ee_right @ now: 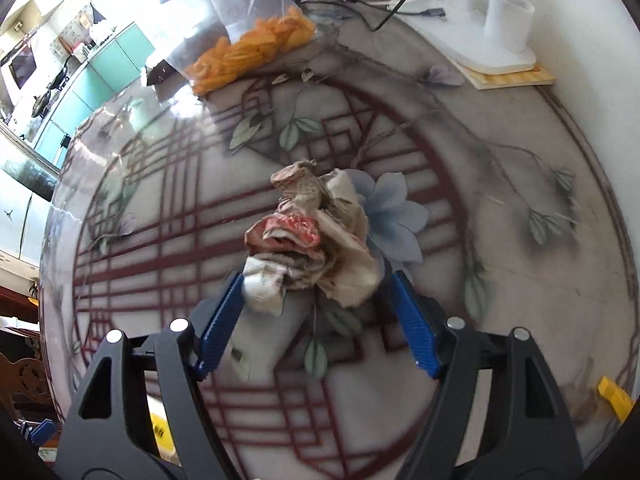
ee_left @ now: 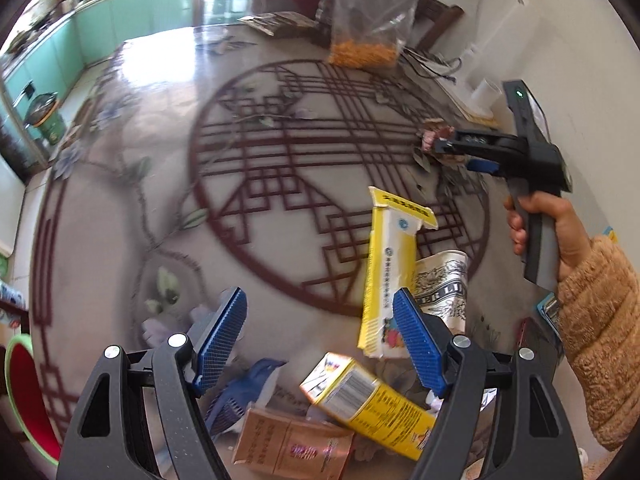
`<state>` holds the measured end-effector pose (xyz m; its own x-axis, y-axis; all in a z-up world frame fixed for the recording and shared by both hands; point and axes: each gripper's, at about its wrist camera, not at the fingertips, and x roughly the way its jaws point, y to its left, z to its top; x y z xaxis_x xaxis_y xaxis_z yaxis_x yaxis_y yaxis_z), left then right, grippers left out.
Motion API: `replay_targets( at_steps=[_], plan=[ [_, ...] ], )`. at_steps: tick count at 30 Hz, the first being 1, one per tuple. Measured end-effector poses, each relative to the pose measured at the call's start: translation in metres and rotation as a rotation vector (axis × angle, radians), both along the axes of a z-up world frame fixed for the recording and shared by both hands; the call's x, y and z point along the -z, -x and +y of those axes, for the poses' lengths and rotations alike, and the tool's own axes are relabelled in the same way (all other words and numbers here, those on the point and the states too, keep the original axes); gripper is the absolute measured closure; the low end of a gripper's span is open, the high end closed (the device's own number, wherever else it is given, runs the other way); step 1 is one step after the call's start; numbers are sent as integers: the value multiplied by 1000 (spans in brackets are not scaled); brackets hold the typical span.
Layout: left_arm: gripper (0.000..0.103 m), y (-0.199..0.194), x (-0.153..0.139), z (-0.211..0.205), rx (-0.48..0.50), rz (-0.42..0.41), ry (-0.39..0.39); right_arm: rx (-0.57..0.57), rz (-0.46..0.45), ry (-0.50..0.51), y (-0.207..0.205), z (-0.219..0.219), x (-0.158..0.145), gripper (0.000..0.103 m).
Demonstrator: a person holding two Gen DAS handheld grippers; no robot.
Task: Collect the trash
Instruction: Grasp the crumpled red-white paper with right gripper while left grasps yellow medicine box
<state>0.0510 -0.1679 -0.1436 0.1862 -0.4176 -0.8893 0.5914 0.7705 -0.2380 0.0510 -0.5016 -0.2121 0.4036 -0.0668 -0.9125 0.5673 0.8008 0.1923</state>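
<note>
My left gripper is open and empty above a pile of trash on the round patterned table: a tall yellow and white box, a lying yellow box, a brown packet, a printed paper cup and a blue wrapper. In the right wrist view my right gripper is open around a crumpled paper wad; its pads stand at both sides, and I cannot tell if they touch it. The right gripper shows at the wad in the left view.
A clear bag of orange snacks stands at the far side of the table. A white holder on a wooden board and cables lie near the wall. A red and green bowl is at the left edge.
</note>
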Motion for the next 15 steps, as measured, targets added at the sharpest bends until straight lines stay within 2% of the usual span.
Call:
replay_targets(
  at_steps=[2, 4, 6, 13, 15],
  plan=[
    [31, -3, 5, -16, 42, 11, -4, -8, 0, -13, -4, -3, 6, 40],
    [31, -6, 10, -30, 67, 35, -2, -11, -11, -39, -5, -5, 9, 61],
    [31, -8, 18, -44, 94, 74, 6, -6, -19, -58, -6, -5, 10, 70],
    [32, -9, 37, -77, 165, 118, -9, -24, -76, -71, 4, 11, -10, 74],
    [37, -11, 42, -82, 170, 128, -6, -33, -89, -88, 8, 17, -14, 74]
  ],
)
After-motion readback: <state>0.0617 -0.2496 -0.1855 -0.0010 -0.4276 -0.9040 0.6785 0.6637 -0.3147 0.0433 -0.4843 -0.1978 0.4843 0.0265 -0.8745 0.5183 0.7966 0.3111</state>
